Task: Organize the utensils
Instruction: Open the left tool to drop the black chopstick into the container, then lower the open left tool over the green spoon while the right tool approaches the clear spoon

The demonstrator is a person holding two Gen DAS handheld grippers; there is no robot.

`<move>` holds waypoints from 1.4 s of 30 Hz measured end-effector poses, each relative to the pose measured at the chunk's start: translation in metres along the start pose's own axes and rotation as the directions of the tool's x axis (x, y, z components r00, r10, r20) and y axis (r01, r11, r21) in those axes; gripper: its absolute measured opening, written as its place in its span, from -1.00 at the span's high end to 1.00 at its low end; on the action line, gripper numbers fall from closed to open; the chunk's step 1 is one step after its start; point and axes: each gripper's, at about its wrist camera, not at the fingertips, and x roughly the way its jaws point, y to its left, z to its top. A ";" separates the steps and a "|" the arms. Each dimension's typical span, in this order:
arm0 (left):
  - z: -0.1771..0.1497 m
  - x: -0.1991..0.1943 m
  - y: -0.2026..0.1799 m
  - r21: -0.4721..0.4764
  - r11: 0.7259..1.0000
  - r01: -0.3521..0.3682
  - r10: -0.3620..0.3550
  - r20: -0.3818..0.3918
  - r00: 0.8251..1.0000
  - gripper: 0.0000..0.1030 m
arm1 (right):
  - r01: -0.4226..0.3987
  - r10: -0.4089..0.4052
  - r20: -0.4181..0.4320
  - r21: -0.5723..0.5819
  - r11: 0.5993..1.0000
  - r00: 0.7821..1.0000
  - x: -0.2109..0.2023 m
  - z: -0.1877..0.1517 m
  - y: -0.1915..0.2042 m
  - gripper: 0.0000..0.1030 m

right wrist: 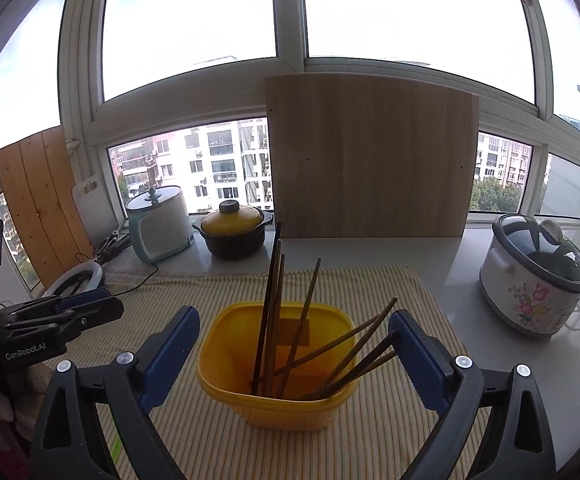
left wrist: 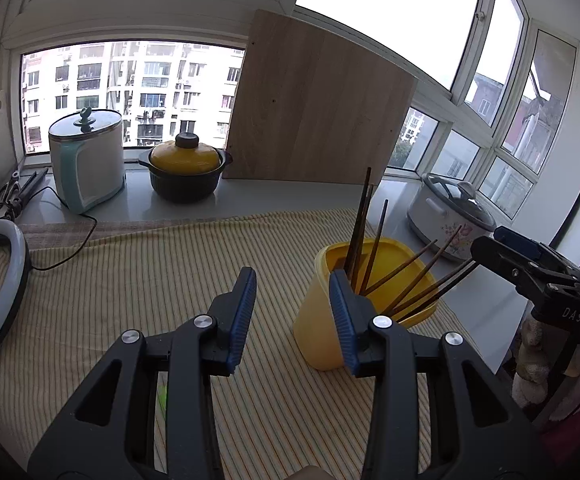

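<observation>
Seven chopsticks point(right wrist: 274, 312) in yellow tub point(right wrist: 250, 404) between released right jaws, beside released, empty left jaws

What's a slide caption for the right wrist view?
Open right gripper faces yellow container of chopsticks on striped cloth.

Both wrist views face the window, sharing the yellow container point(left wrist: 325, 320).
</observation>
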 end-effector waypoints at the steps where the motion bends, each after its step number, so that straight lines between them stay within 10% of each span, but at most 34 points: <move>1: -0.002 0.000 0.003 -0.002 1.000 -0.003 0.003 -0.005 1.000 0.25 | 0.001 -0.001 0.006 -0.002 1.000 1.000 -0.001 0.001 0.002 -1.00; 25: -0.107 -0.014 0.103 -0.131 0.978 -0.162 0.136 -0.187 0.973 0.12 | -0.225 0.223 -0.051 -0.038 0.974 0.974 -0.006 -0.045 0.082 -0.99; 42: -0.143 0.040 0.107 -0.099 0.973 -0.207 0.167 -0.311 0.936 0.42 | -0.313 0.313 -0.268 0.042 0.949 0.911 0.050 -0.099 0.106 -0.26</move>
